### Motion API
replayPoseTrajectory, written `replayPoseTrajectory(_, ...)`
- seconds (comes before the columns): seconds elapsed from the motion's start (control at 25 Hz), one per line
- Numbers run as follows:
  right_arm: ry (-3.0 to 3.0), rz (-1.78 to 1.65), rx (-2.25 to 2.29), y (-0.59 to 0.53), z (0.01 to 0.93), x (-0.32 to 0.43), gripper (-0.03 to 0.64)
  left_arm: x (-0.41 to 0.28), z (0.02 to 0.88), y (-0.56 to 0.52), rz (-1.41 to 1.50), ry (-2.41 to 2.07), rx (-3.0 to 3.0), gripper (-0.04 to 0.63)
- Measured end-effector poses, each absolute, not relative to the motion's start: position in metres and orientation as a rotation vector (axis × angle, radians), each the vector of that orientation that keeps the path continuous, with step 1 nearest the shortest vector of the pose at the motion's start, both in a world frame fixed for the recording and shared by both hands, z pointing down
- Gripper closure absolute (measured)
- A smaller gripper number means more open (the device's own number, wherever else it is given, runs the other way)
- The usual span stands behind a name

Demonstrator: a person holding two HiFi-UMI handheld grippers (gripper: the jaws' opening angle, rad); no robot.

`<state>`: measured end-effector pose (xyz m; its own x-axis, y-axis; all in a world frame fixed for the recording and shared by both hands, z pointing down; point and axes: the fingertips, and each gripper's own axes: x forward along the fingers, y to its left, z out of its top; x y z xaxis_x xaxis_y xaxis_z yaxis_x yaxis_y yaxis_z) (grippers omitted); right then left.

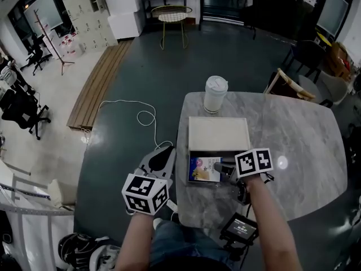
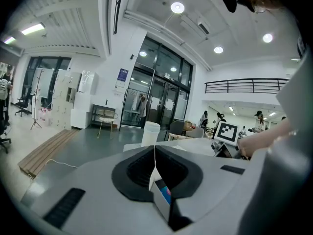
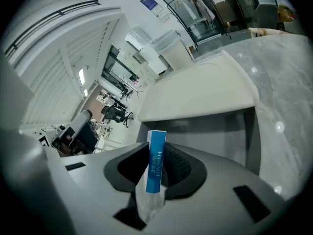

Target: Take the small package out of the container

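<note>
A shallow white container (image 1: 193, 154) lies open near the marble table's front edge, its lid (image 1: 219, 133) folded back. A purple and yellow packet (image 1: 203, 170) lies inside. My right gripper (image 1: 219, 167) reaches into the container from the right. In the right gripper view the right gripper (image 3: 155, 173) is shut on a small blue package (image 3: 156, 161), held upright on edge, with a clear plastic end hanging below. My left gripper (image 1: 169, 157) is at the container's left side. In the left gripper view the left gripper (image 2: 155, 173) is shut on the thin white container wall (image 2: 155, 156).
A white lidded cup (image 1: 215, 93) stands behind the container. A small black device with a screen (image 1: 240, 228) hangs at the table's front edge. A white cable (image 1: 144, 117) lies on the floor to the left, and a wire chair (image 1: 172, 17) stands far back.
</note>
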<state>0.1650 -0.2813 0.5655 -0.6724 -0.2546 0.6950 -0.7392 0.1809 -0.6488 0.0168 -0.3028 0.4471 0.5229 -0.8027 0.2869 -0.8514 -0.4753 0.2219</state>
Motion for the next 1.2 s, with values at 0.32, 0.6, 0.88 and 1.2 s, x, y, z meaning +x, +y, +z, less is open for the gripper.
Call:
replayPoseTrajectory(0.32,-2.076,1.488,0.953,-0.281,0.554,0.166,0.52,0.013,0.437,-0.297,0.183,-1.396,2.447,0.581)
replayPoseTrajectory(0.6,-2.149,1.407,0.977,-0.288,0.523,0.163,0.52,0.006,0.421,-0.295,0.18,-1.399,2.475,0.581)
replayPoseTrajectory(0.88,-2.218,1.336,1.032,-0.293,0.48,0.154,0.52,0.003,0.382,-0.307,0.153,-1.376,2.553,0.582)
replayPoseTrajectory(1.2,-2.299,1.195,1.171,-0.311,0.441,0.156,0.52,-0.002,0.351,-0.325,0.106,-1.359,2.638,0.581)
